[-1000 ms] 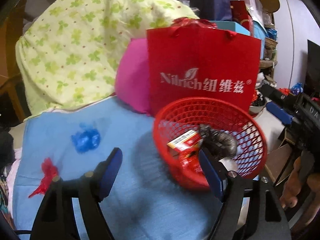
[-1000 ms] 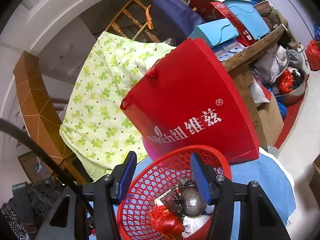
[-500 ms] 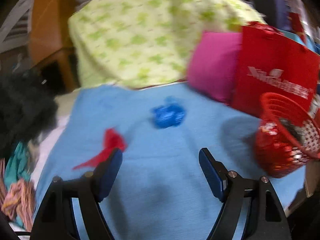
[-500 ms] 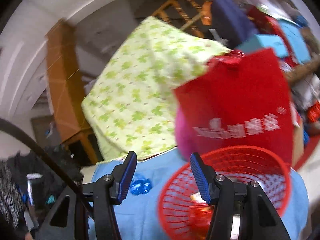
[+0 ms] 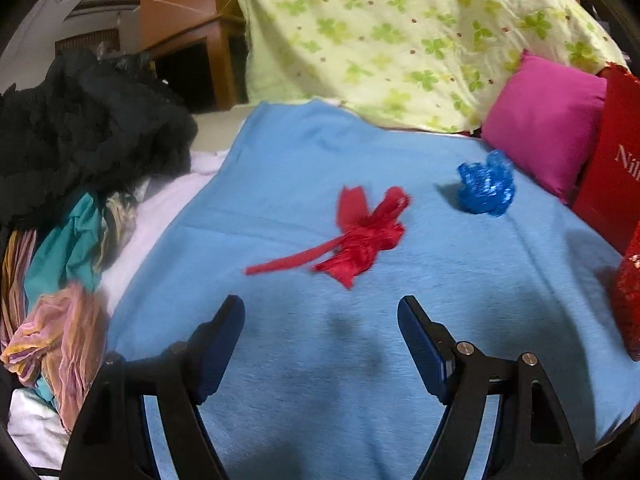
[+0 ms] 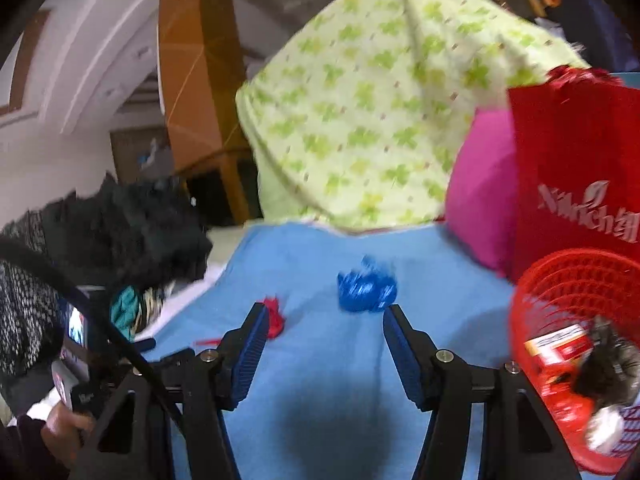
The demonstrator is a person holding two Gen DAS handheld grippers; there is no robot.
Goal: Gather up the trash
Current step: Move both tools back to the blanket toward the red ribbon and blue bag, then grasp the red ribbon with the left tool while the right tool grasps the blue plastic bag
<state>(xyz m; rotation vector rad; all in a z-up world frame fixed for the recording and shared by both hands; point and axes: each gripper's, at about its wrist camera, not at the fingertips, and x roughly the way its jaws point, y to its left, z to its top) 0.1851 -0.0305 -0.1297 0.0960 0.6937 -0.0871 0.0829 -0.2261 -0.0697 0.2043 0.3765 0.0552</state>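
A crumpled red wrapper (image 5: 362, 236) lies on the blue cloth (image 5: 320, 360), just ahead of my open, empty left gripper (image 5: 322, 312). A crumpled blue wrapper (image 5: 486, 190) lies farther right. In the right wrist view the blue wrapper (image 6: 366, 290) sits just beyond my open, empty right gripper (image 6: 322, 316), and the red wrapper (image 6: 274, 318) shows partly behind the left finger. The red mesh basket (image 6: 560, 280) with several pieces of trash stands at the right; its edge shows in the left wrist view (image 5: 628, 300).
A red paper bag (image 6: 576, 168) and a pink cushion (image 5: 544, 124) stand behind the basket. A green-patterned quilt (image 5: 400, 32) is piled at the back. Dark and coloured clothes (image 5: 80, 152) lie heaped at the left edge.
Both grippers have swung left, away from the basket. The red and blue wrappers have come to the middle of both views, and the basket has slid to the right edge.
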